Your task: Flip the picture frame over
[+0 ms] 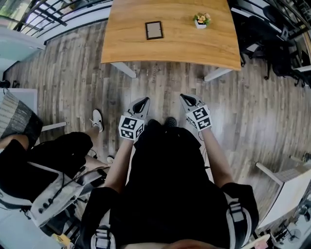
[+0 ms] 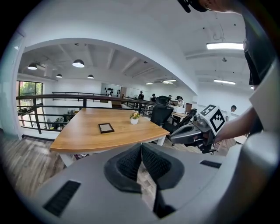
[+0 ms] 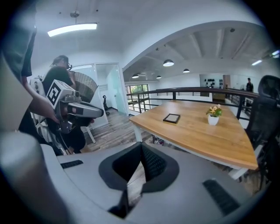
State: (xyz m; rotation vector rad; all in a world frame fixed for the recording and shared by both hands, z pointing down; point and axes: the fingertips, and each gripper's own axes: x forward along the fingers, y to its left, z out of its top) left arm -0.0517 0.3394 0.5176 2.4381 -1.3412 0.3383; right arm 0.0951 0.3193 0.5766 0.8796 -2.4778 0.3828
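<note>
A small dark picture frame (image 1: 154, 30) lies flat on the wooden table (image 1: 170, 46), well ahead of both grippers; it also shows as the frame (image 2: 106, 127) in the left gripper view and the frame (image 3: 171, 118) in the right gripper view. My left gripper (image 1: 144, 101) and right gripper (image 1: 185, 97) are held side by side over the plank floor, short of the table's near edge. Both are shut with nothing between their jaws. Each shows in the other's view: the right gripper (image 2: 192, 133) and the left gripper (image 3: 81, 111).
A small white pot with flowers (image 1: 201, 20) stands on the table right of the frame. White table legs (image 1: 123, 69) reach down at the near edge. A seated person in black (image 1: 43, 170) is at my left, office chairs (image 1: 272, 44) at the far right, a black railing (image 1: 53, 12) at the far left.
</note>
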